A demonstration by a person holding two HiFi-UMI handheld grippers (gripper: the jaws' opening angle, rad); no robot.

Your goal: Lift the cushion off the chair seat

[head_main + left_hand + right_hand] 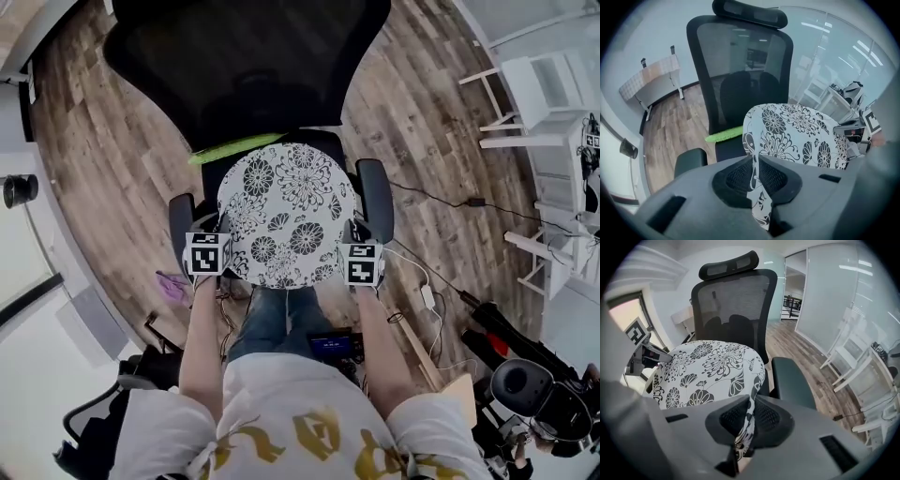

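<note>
From the head view, a round white cushion with black flower print (286, 211) hangs over the seat of one black mesh-backed office chair (244, 66), between its two padded black armrests (375, 192). The left gripper (219, 251) bites the cushion's near-left rim and the right gripper (352, 255) its near-right rim. A bright green strip (234, 148) lies at the back of the seat, just behind the cushion. Brown wood-plank floor (103, 159) lies open to either side of the chair. White frame furniture (539, 89) stands well off to the right, and thin cables (427, 202) trail across the boards near it.

In the left gripper view, the jaws are closed tight on a fold of the printed fabric. The cushion spreads away to the right, and the chair back rises behind it.

In the right gripper view, that pair is pinched on the cushion's hem as well. The cushion rides higher than the armrest pad beside it, with free floor and glass wall panels beyond.
</note>
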